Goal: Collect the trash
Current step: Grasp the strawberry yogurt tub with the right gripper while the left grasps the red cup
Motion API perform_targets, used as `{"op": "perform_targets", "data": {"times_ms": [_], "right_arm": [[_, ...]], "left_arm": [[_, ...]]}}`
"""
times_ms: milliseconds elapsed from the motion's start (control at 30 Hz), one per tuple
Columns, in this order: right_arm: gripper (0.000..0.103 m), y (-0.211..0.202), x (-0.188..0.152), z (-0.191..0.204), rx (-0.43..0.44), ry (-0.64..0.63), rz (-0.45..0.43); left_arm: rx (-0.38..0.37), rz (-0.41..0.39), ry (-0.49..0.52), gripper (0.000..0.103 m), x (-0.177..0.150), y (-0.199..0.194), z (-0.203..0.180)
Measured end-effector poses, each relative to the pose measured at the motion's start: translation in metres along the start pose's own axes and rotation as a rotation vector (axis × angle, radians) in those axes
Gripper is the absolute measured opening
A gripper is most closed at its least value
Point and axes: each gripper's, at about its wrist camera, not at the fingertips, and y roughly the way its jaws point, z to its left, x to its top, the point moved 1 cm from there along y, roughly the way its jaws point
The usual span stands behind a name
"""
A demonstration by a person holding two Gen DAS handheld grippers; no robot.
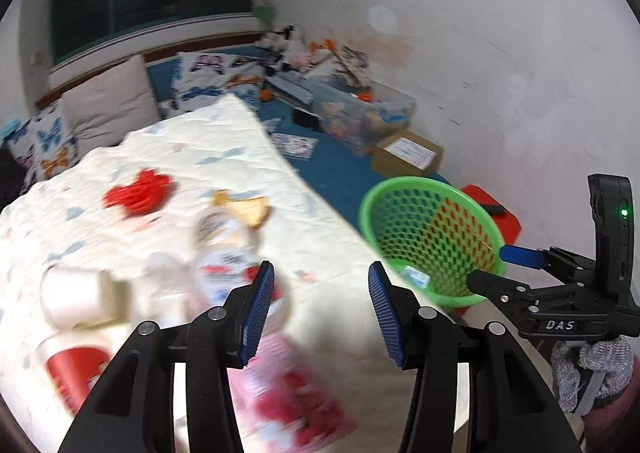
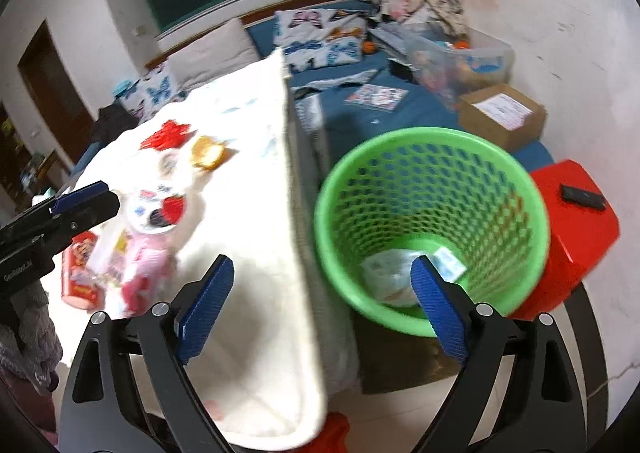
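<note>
A cream quilted mattress fills the left of the room, its long edge running beside a blue floor mat that lies open up to a clear toy bin and a cardboard box. Just off that edge stands a green mesh wastebasket, a red stool touching its far side, crumpled paper inside. Blurred wrappers and cups litter the mattress. The right gripper gapes wide and empty over the edge; the left gripper, partly open, holds nothing.
</note>
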Motion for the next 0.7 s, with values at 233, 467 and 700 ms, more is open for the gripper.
{"op": "perform_targets", "data": {"times_ms": [233, 467, 700], "right_arm": [[0.095, 0.013, 0.002, 0.052, 0.096, -0.075, 0.02], [0.097, 0.034, 0.006, 0.093, 0.195, -0.15, 0.041], [0.098, 0.058, 0.011, 0.119, 0.287, -0.185, 0.086]], "left_arm": [[0.11, -0.028, -0.073, 0.053, -0.02, -0.032, 0.047], [0.183, -0.038, -0.164, 0.057, -0.039, -0.053, 0.087], [0.212, -0.029, -0.22, 0.057, -0.056, -0.06, 0.11]]}}
